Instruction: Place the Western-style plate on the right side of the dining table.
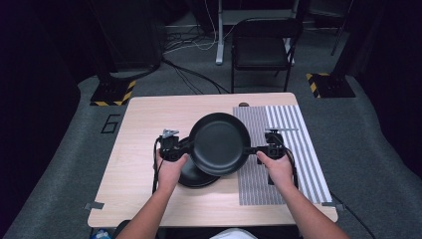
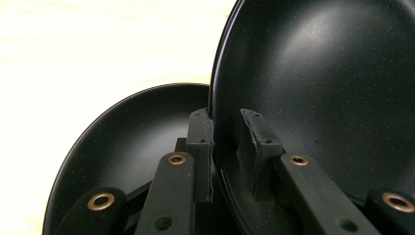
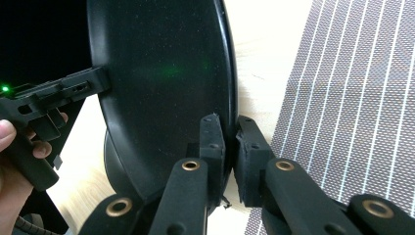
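A black plate (image 1: 219, 142) is held tilted above the wooden table (image 1: 144, 124), pinched on opposite edges. My left gripper (image 1: 188, 148) is shut on its left rim. In the left gripper view the jaws (image 2: 226, 147) clamp that rim, and the plate's hollow (image 2: 318, 73) spreads to the right. My right gripper (image 1: 251, 149) is shut on the right rim, and its own view shows the pads (image 3: 229, 147) squeezing the plate's edge (image 3: 161, 73). A second black plate (image 1: 195, 175) lies flat on the table beneath (image 2: 127, 147).
A grey striped mat (image 1: 288, 144) covers the table's right part (image 3: 352, 98). Beyond the table stand a black folding chair (image 1: 261, 50), cables on the floor, and two stand bases with yellow-black tape (image 1: 112, 92).
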`<act>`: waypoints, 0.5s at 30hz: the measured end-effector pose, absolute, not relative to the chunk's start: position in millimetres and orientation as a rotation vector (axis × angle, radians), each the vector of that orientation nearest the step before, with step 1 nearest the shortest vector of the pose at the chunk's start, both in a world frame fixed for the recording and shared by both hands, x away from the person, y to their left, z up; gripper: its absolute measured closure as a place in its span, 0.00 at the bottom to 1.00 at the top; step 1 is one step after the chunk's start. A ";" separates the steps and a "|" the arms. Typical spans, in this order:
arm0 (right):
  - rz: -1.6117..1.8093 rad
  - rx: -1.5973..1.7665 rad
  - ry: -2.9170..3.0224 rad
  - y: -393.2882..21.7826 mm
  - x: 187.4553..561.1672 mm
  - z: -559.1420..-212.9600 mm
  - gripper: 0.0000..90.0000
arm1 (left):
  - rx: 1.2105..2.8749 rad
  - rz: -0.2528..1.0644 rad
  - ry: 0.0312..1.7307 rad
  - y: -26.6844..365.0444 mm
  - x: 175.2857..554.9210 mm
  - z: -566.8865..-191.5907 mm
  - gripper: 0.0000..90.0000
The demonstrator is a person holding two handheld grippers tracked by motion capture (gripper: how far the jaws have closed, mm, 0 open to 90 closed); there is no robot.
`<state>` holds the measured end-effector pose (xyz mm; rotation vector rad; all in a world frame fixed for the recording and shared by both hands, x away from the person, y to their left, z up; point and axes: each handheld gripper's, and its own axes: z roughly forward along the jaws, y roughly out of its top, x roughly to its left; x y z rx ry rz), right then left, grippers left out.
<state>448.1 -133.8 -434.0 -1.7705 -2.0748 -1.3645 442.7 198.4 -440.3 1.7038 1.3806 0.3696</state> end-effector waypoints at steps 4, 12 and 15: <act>-1.370 -1.778 -2.073 -137.4 446.5 -433.1 0.93 | 1.703 0.366 1.380 194.6 443.8 -439.4 0.84; -1.395 -1.786 -2.062 -145.8 444.8 -429.5 0.93 | 1.708 0.357 1.361 187.0 446.9 -436.2 0.84; -1.403 -1.797 -2.072 -148.6 443.5 -427.7 0.93 | 1.715 0.356 1.354 182.9 448.2 -435.2 0.84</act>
